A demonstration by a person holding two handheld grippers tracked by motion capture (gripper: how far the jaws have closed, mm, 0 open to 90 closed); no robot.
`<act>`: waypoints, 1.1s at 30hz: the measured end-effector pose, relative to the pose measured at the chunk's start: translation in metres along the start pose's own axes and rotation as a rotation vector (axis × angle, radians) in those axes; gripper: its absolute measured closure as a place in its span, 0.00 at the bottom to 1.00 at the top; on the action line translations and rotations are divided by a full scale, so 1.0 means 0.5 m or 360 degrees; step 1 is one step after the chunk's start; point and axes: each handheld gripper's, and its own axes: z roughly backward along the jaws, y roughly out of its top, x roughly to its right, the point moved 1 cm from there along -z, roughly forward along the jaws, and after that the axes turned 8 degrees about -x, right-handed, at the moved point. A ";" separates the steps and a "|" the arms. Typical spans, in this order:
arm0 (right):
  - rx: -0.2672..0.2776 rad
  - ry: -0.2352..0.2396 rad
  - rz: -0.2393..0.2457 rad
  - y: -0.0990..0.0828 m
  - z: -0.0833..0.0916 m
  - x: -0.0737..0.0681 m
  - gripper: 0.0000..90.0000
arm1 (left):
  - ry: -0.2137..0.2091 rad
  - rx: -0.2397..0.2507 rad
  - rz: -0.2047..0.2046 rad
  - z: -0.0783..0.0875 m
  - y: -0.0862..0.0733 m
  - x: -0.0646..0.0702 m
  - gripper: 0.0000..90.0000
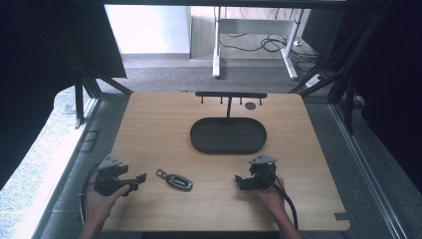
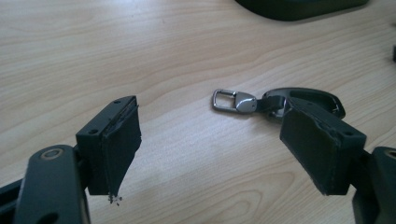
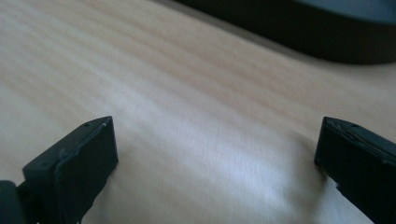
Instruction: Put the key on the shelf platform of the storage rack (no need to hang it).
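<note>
High view: key fob (image 1: 176, 180) lies flat on the surface (image 1: 164, 129) between left tool (image 1: 137, 180) and right tool (image 1: 242, 182), nearer the left. Left gripper view: jaws wide apart, empty, the fob just beyond them. Right gripper view: jaws spread, nothing between, black tray (image 3: 327, 32) ahead

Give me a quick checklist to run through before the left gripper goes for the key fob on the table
1. Left gripper jaws open wide enough: ok, nothing between them.
2. Black car key fob with silver metal clasp lying free on the light wooden table: ok, flat and untouched.
3. Fob lined up between the left jaws: not ok; in the left gripper view it sits off toward the right-hand jaw, which partly covers it.
4. Right gripper out of the way: ok, jaws open over bare wood, apart from the fob.
5. Black oval tray ready: ok, looks empty.
6. Hooks on the black rack behind the tray free: cannot tell, too small.
</note>
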 end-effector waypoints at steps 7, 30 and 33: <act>-0.0081 -0.0014 -0.0028 -0.002 0.022 -0.003 0.14 | 0.0000 -0.0009 0.0024 0.002 -0.013 -0.003 0.23; 0.0026 0.0059 -0.0042 -0.024 0.092 0.036 0.25 | -0.0025 0.0019 -0.0006 0.004 -0.007 0.001 0.23; 0.0018 0.0062 -0.0032 -0.024 0.098 0.038 0.26 | -0.0040 0.0013 -0.0006 0.004 -0.007 0.004 0.23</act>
